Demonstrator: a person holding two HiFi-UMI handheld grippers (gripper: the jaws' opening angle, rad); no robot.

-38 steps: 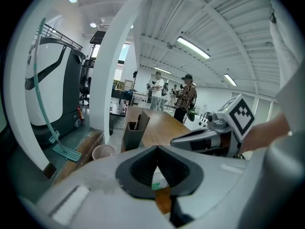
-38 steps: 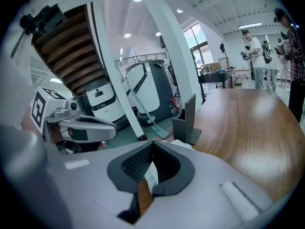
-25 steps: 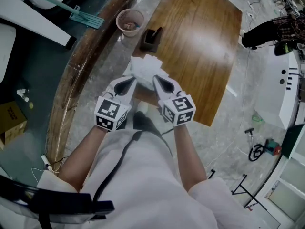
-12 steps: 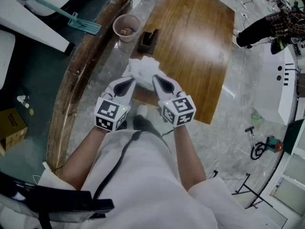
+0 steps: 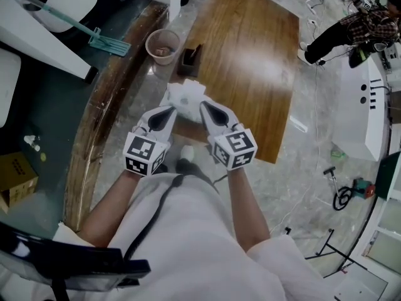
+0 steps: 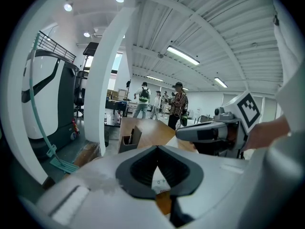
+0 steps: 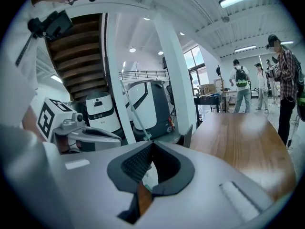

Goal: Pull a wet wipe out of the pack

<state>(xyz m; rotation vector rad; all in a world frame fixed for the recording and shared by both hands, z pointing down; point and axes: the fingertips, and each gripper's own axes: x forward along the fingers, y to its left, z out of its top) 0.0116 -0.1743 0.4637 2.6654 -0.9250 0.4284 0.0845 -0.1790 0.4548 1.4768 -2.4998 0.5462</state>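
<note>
The white wipe pack [image 5: 185, 96] lies on the near left corner of the wooden table [image 5: 250, 61]. My left gripper [image 5: 173, 109] and right gripper [image 5: 203, 104] are held side by side at the pack's near edge, one at each side. Both are shut, fingertips meeting. In the left gripper view [image 6: 157, 147] and the right gripper view [image 7: 152, 143], a bit of white printed pack shows through the hollow between the pads. I cannot tell whether either gripper touches or pinches the pack. Each gripper sees the other: the right gripper [image 6: 200, 132], the left gripper [image 7: 95, 135].
A dark open box [image 5: 190, 58] stands on the table just beyond the pack, and a pink bucket [image 5: 162, 45] sits on the floor to its left. A green mop [image 5: 94, 36] and white machines [image 7: 147, 104] are left. People stand at the table's far end [image 5: 351, 30].
The white bundle between the grippers looked crumpled and raised; it now looks flatter and squarer. The grippers have kept their places beside it. The head view has shifted slightly.
</note>
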